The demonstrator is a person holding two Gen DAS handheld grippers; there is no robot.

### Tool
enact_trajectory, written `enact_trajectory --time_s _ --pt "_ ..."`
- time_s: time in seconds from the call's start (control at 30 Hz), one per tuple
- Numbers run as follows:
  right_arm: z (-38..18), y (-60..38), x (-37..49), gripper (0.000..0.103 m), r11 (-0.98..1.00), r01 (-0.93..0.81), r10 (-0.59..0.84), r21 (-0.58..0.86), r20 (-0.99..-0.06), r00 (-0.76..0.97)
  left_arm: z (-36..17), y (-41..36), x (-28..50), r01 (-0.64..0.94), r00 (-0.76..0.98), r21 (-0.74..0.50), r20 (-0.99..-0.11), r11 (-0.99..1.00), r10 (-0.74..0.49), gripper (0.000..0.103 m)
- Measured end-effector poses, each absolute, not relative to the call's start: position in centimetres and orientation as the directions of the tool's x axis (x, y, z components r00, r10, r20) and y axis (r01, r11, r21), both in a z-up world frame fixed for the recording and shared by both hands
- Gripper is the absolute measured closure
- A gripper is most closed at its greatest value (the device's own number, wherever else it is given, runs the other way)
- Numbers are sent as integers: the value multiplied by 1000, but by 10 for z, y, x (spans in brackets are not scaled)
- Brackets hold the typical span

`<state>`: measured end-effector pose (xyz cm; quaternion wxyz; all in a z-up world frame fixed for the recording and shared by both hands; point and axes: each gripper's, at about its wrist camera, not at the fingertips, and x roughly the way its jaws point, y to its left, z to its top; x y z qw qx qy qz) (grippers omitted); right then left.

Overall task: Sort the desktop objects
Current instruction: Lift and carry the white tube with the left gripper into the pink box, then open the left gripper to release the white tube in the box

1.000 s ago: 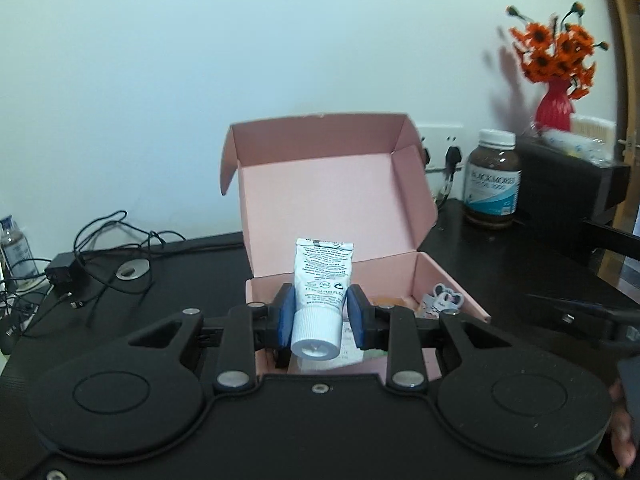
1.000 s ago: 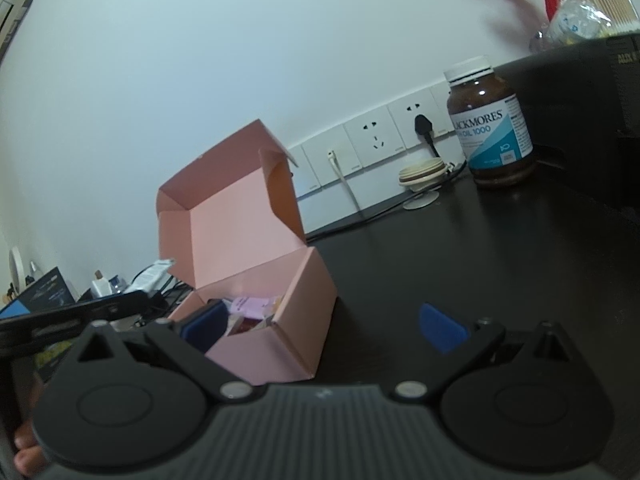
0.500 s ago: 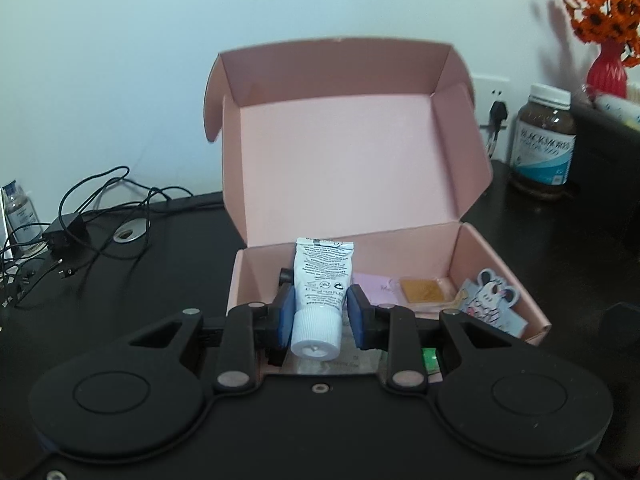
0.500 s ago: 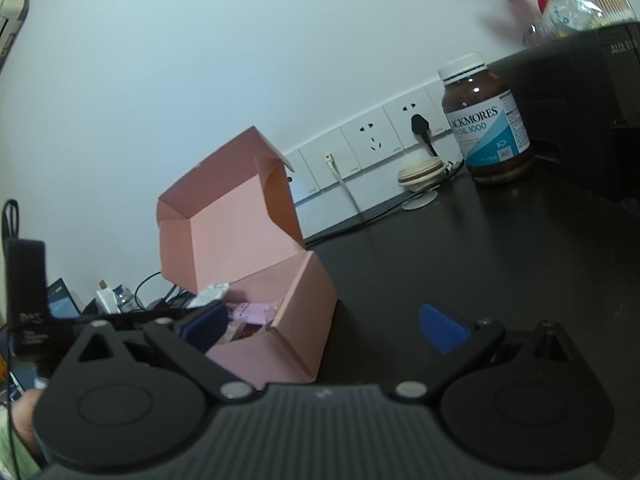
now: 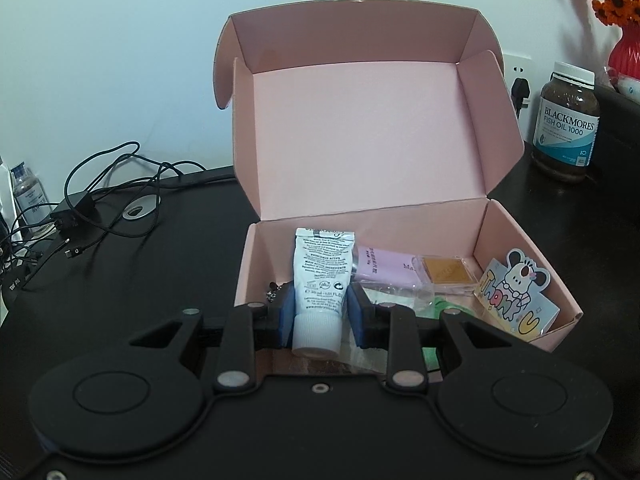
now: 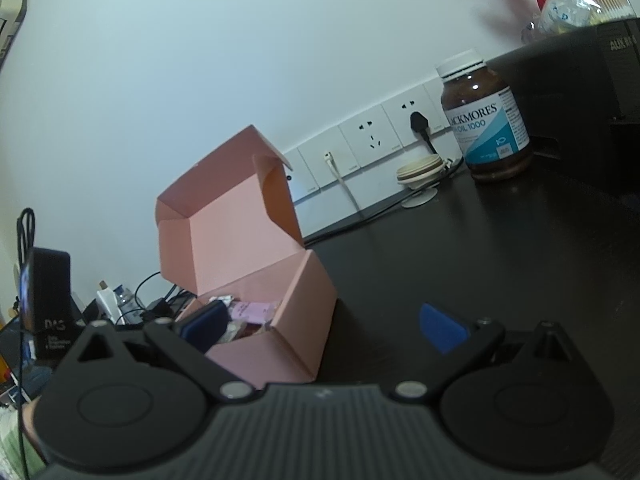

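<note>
My left gripper (image 5: 318, 318) is shut on a white tube (image 5: 322, 280) with a ribbed white cap, held over the front left part of an open pink cardboard box (image 5: 256, 264). Inside the box lie a lilac packet (image 5: 384, 270), a clear case with an amber block (image 5: 446, 272) and a cartoon thank-you card (image 5: 516, 296). In the right wrist view my right gripper (image 6: 324, 324) stands open with nothing between its blue pads, just in front of the pink box (image 6: 304, 304), whose lid stands up.
A brown fish-oil bottle (image 5: 568, 120) stands at the back right on the black desk (image 5: 168, 264). Tangled black cables with an adapter (image 5: 76, 210) lie at the left. Wall sockets (image 6: 372, 136), a red vase with orange flowers (image 5: 624, 52) and a black unit (image 6: 572, 100) sit at the right.
The left gripper, still gripping the tube, came forward and tilted down over the box, so the box interior now shows. The right gripper stayed still.
</note>
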<state>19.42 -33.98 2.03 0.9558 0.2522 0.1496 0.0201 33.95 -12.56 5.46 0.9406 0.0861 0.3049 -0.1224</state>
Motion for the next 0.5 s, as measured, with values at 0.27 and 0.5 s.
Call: enact_trajectory --time_s 0.27,0.5 --pt "21 -341 194 1 870 40 113 491 -278 954 53 -127 336 274 797 103 -580 956 -166 73" --pt "21 -341 194 1 873 36 117 487 -281 952 53 -128 336 280 798 102 -578 955 -172 70"
